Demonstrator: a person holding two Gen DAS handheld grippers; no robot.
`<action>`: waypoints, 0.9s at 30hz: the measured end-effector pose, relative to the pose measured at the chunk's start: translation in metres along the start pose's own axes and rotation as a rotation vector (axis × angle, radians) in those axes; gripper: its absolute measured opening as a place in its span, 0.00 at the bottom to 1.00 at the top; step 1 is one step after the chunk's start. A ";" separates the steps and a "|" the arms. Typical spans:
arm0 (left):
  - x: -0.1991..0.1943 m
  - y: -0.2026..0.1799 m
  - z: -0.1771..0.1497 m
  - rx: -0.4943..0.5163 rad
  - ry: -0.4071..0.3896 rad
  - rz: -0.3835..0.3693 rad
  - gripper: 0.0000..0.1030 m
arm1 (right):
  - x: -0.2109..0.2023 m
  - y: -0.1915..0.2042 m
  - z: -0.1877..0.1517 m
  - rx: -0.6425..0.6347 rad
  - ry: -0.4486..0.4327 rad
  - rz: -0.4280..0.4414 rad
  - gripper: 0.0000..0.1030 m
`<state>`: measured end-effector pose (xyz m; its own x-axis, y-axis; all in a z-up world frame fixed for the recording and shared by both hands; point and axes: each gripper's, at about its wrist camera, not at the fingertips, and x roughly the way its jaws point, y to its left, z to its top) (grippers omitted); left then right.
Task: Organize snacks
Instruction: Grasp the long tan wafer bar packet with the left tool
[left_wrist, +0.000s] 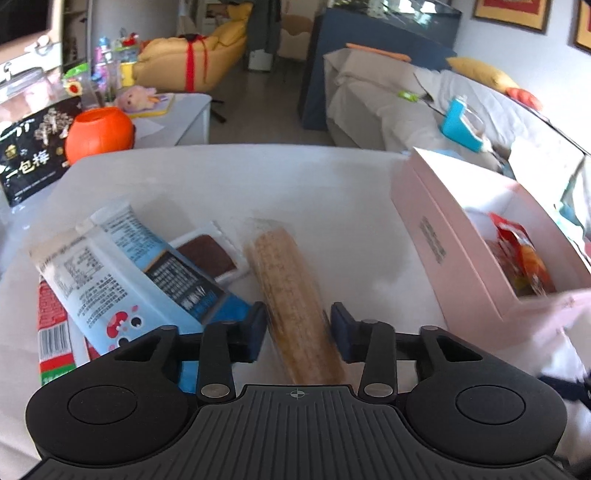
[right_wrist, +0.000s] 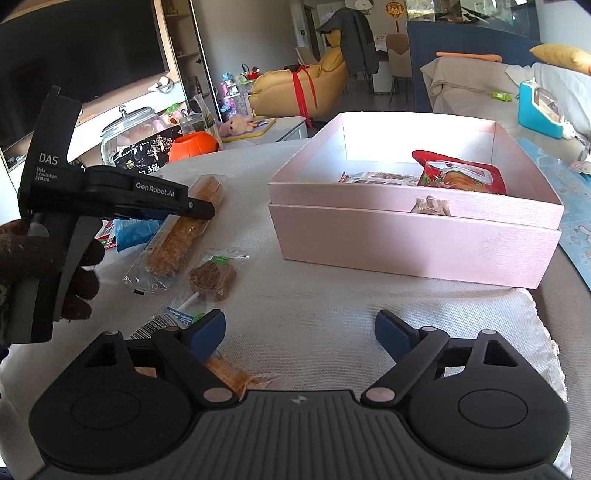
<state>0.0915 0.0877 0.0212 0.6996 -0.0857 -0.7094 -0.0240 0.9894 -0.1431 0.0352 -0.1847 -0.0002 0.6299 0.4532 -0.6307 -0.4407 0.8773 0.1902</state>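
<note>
Orange pumpkin-shaped pot (left_wrist: 99, 130) just past table's far left corner, black printed bag (left_wrist: 31, 153) touching it. Glass jar (right_wrist: 129, 131) behind bag. Pink plush toy (left_wrist: 135, 96) on low white side table (left_wrist: 188, 110). Yellow armchair (right_wrist: 295, 90) with red ribbon beyond. Teal case (right_wrist: 535, 107) on grey sofa (left_wrist: 388, 99). Dark screen (right_wrist: 74, 55) on wall.

Living rm, daylight. Dark TV (right_wrist: 74, 48) on left wall. Yellow armchair (right_wrist: 295, 88) w/ red ribbon at back, grey floor (left_wrist: 258, 107) in front. Pale sofa (left_wrist: 388, 103) at right, yellow cushion (left_wrist: 480, 74); framed pics (left_wrist: 511, 13) on white wall.
</note>
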 end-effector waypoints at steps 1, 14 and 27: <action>-0.004 0.000 -0.004 0.005 0.007 -0.009 0.38 | 0.000 0.000 0.000 0.001 0.000 0.000 0.87; -0.079 0.022 -0.080 -0.055 0.049 -0.089 0.37 | -0.037 0.021 0.008 -0.133 -0.017 0.058 0.87; -0.086 0.014 -0.093 -0.078 0.021 -0.092 0.37 | -0.032 0.041 0.007 -0.253 0.001 -0.218 0.87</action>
<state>-0.0356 0.0981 0.0156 0.6864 -0.1792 -0.7048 -0.0162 0.9651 -0.2613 0.0014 -0.1619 0.0331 0.7260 0.2592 -0.6370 -0.4408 0.8864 -0.1417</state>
